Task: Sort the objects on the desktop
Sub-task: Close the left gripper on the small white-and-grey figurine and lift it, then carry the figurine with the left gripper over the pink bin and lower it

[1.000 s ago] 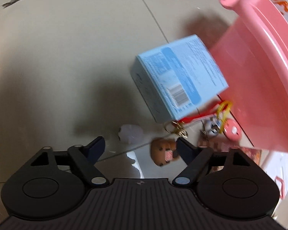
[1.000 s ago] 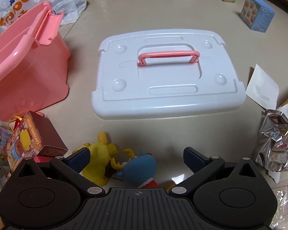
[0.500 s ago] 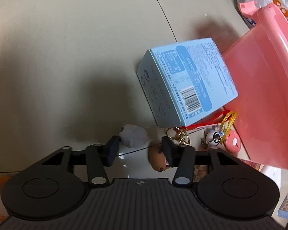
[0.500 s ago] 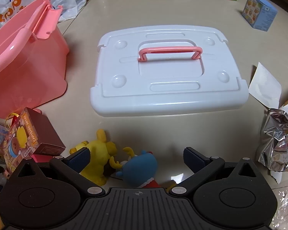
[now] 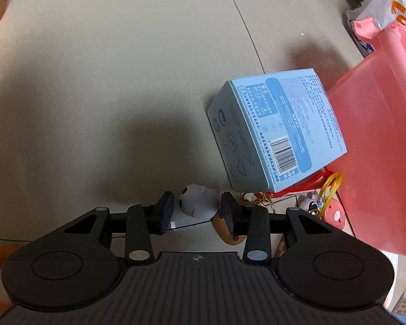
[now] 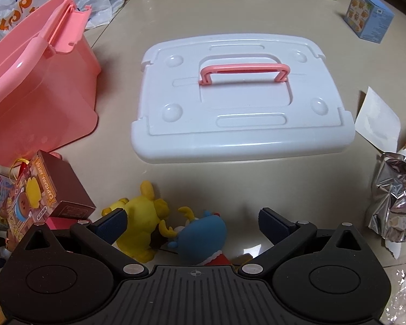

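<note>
Your left gripper (image 5: 197, 212) closing around white figure (image 5: 199, 200); right gripper (image 6: 192, 223) wide, empty. Pink bin (image 6: 38, 92) awaits; plush toys (image 6: 143, 224), boxes (image 5: 276, 127) still unsorted on floor.

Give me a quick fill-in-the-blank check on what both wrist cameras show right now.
1. The left hand-held gripper is closing around a small ____ figure.
2. The white lid has a ____ handle.
3. The light blue box leans against the ____ bin.
4. The right hand-held gripper has its jaws ____.

Missing words: white; pink; pink; open
</note>
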